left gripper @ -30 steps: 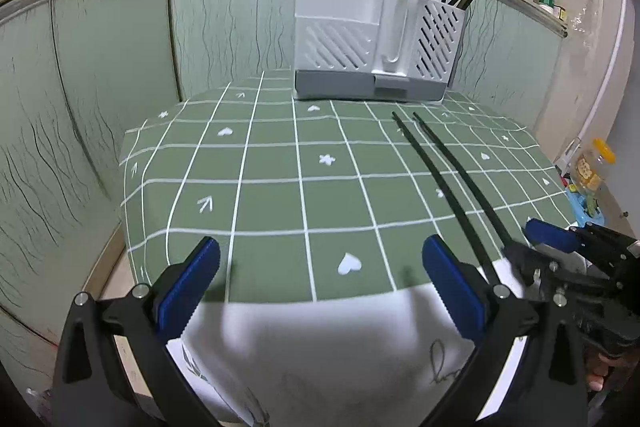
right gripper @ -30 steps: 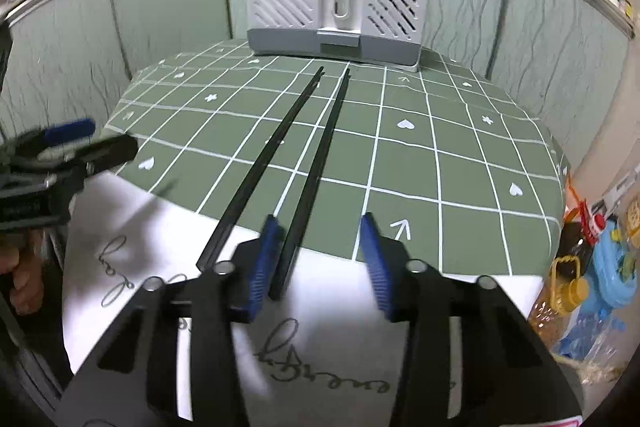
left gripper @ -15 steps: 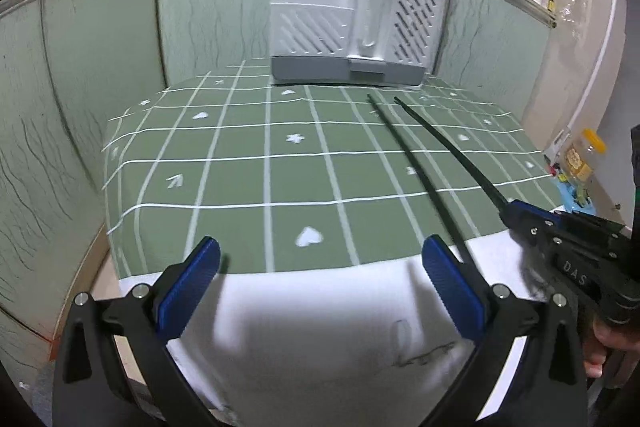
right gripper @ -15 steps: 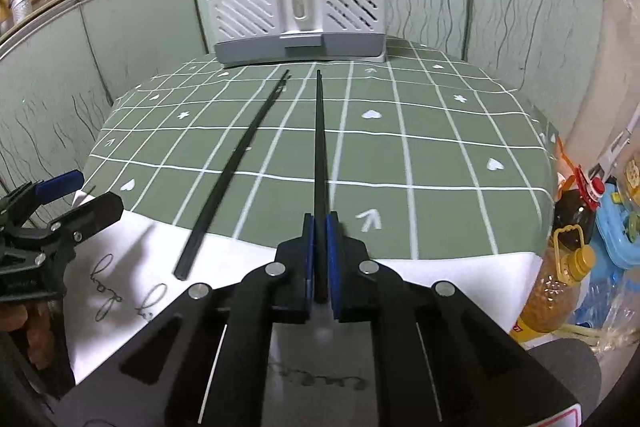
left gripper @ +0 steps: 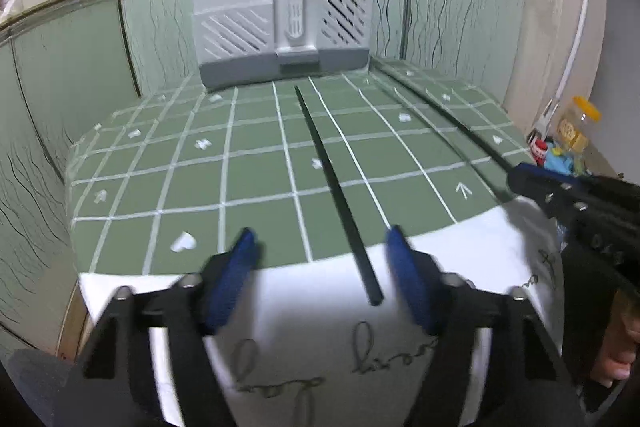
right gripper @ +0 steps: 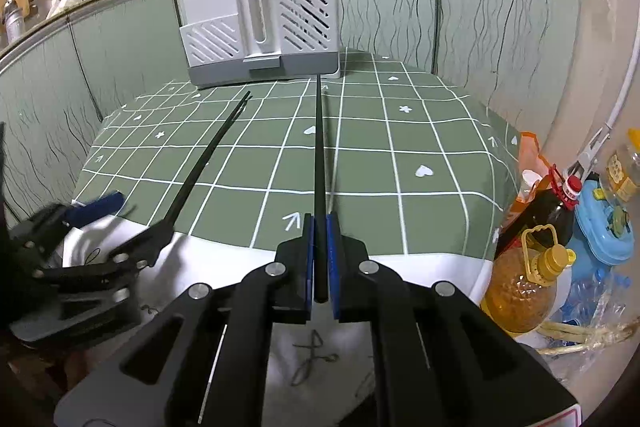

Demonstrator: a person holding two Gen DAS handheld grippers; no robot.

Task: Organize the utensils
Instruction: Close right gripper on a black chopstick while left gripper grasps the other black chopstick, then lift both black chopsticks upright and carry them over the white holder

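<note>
A black chopstick (left gripper: 336,187) lies on the green checked tablecloth (left gripper: 256,179), its near end on the white cloth. My left gripper (left gripper: 320,267) straddles that end. Its jaws are closing, and the blue pads (left gripper: 236,267) stand clear of the stick. My right gripper (right gripper: 319,251) is shut on a second black chopstick (right gripper: 319,155), which points at the grey utensil holder (right gripper: 260,39). In the left wrist view the right gripper (left gripper: 520,179) is at the right edge. Several dark chopsticks stand in the holder's right compartment (left gripper: 344,7).
Green panelled walls (left gripper: 80,75) close in the table's left and back sides. Off the right edge stand an oil bottle (right gripper: 524,291), a dark bottle (right gripper: 556,203) and a blue container (right gripper: 604,227). Pots and jars sit on the ledge above.
My left gripper slid right until it straddled the lying chopstick, and its jaws narrowed. The right gripper shut on the other chopstick and carried it to the right.
</note>
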